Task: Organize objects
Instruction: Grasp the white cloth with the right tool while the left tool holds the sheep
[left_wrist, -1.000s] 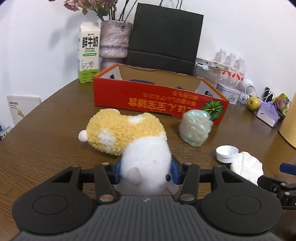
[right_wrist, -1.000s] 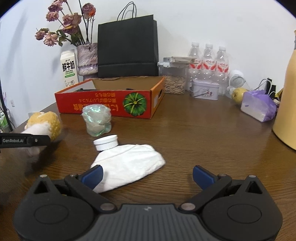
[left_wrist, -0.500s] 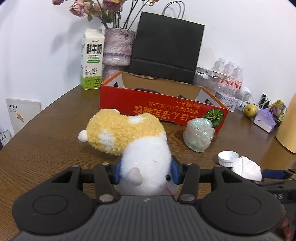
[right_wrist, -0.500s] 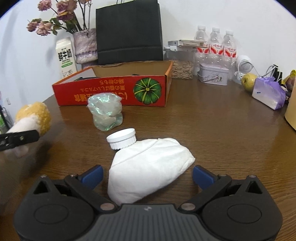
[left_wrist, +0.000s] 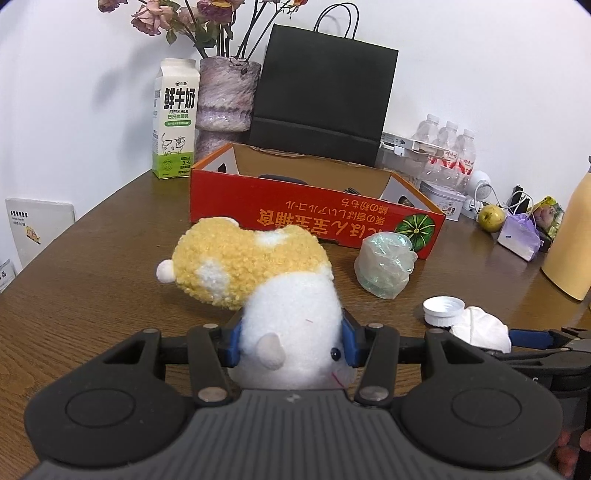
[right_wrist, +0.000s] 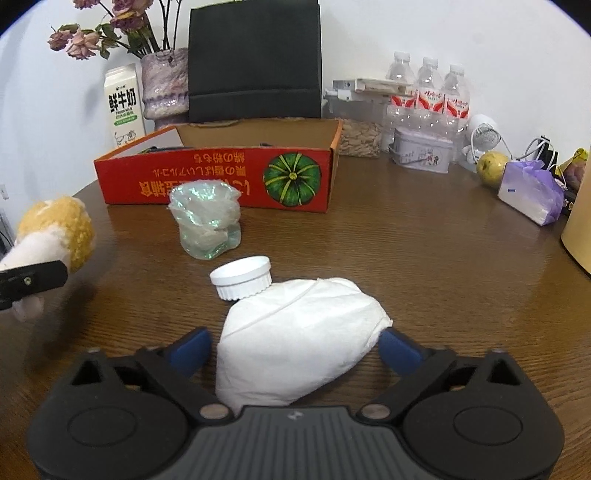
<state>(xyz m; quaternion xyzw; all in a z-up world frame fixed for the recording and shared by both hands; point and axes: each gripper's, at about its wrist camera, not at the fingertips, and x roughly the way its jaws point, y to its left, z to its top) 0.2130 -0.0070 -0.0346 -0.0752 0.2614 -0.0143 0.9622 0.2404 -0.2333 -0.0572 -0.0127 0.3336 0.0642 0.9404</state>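
A: Left wrist view first: our left gripper (left_wrist: 291, 341) has its jaws clamped on the white head of the plush toy (left_wrist: 258, 269), blue pads pressed into both sides. Its yellow body sticks out toward the red box (left_wrist: 314, 218).

B: And on the right wrist view, our right gripper (right_wrist: 291, 349) has its jaws closing around the white mask (right_wrist: 299, 343). The mask lies between them on the tabletop (right_wrist: 424, 266), but we see the pads just beside its edges, not yet squeezing.

A: Going out toward the red box, we find the white cap (right_wrist: 242, 277) touching the mask's far end.

B: Then the crumpled clear cup (right_wrist: 205, 221), just in front of the box's pumpkin picture.

A: Behind the box we see the black paper bag (right_wrist: 255, 59), with the milk carton (right_wrist: 123, 105) to its left.
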